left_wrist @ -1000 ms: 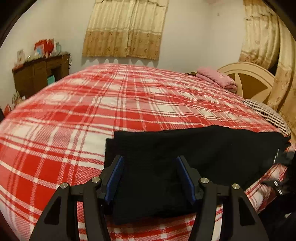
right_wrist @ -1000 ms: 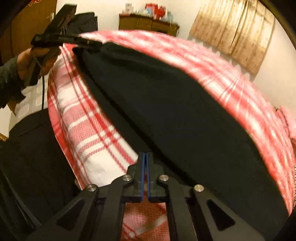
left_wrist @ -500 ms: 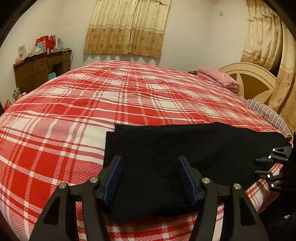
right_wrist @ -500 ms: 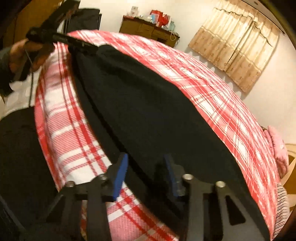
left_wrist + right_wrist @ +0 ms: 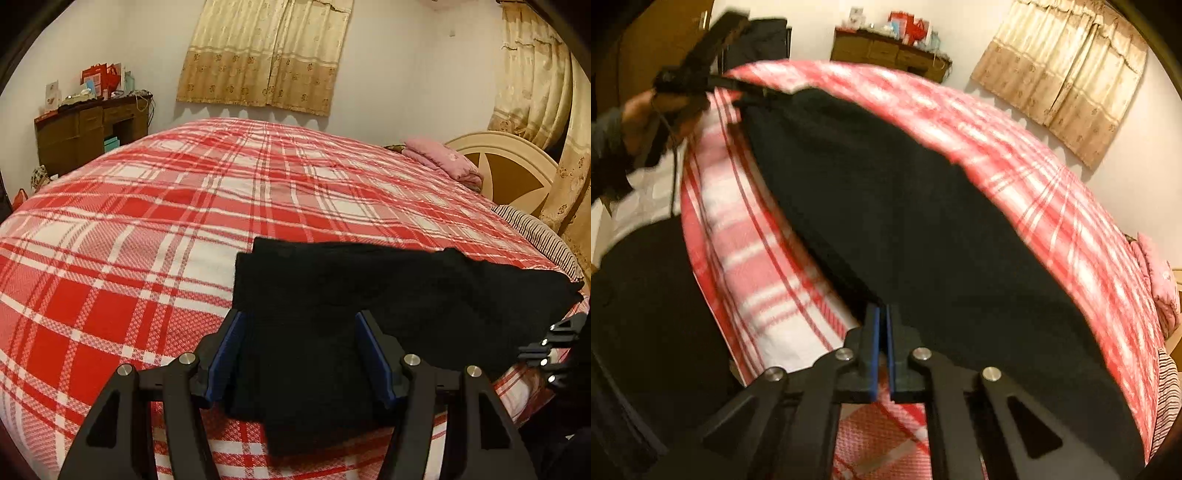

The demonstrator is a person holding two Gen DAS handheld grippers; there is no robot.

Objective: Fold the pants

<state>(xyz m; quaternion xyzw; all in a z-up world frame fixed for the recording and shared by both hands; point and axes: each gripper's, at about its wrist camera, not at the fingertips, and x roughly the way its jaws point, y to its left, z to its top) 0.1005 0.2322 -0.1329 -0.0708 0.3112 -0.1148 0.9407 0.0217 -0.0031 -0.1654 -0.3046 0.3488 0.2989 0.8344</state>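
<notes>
Black pants lie flat along the near edge of a red plaid bed. My left gripper hovers open over one end of them, its blue pads apart with fabric beneath and between. From the right wrist view the same pants stretch away to that left gripper, which a hand holds. My right gripper is shut, its tips pinching the pants' near edge at the other end. It also shows at the right border as the right gripper.
A folded pink cloth lies at the far right by the cream headboard. A wooden desk with clutter stands at the far left, curtains hang behind. The person's dark clothing fills the space beside the bed edge.
The right gripper's jaws stood apart around the pants' edge half a second ago and are now closed on it. The left gripper has kept still and open.
</notes>
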